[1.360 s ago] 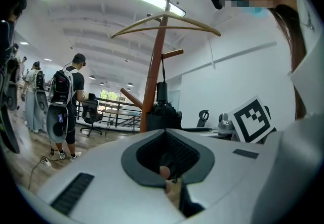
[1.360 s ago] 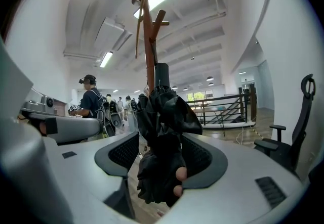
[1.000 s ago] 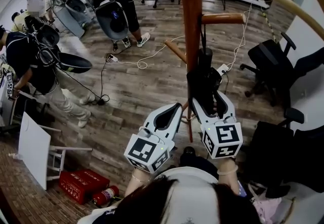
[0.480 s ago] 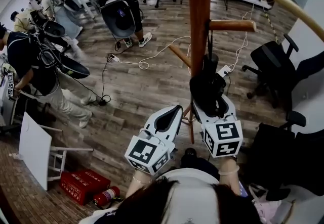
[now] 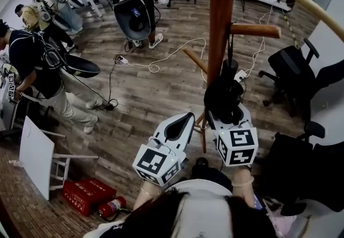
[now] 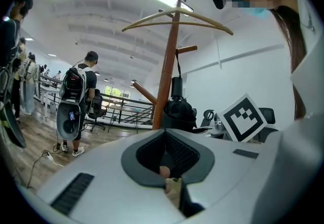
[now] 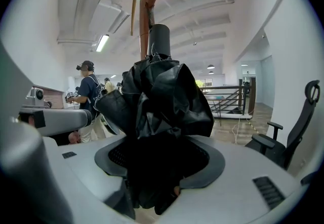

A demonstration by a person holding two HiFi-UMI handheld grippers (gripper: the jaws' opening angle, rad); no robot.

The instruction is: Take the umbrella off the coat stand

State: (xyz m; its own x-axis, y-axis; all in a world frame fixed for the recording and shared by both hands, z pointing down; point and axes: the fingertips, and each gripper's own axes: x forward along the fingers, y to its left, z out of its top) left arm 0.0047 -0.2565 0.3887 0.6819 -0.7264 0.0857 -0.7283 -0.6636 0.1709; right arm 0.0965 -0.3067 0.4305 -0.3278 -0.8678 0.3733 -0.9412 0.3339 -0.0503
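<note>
Folded black umbrella (image 5: pixel 223 96) hanging by its strap from the right-hand peg (image 5: pixel 256 30) of the coat stand (image 5: pixel 220 22). Likely light; slack, slippery fabric over a stiff core, best gripped mid-bundle. Right gripper (image 5: pixel 228 115) closing round that fabric; left gripper (image 5: pixel 186 119) shut, empty, nearer left.

You get no readable text, brand or number; only coded squares on left gripper cube (image 5: pixel 156 163) and right gripper cube (image 5: pixel 236 147).
</note>
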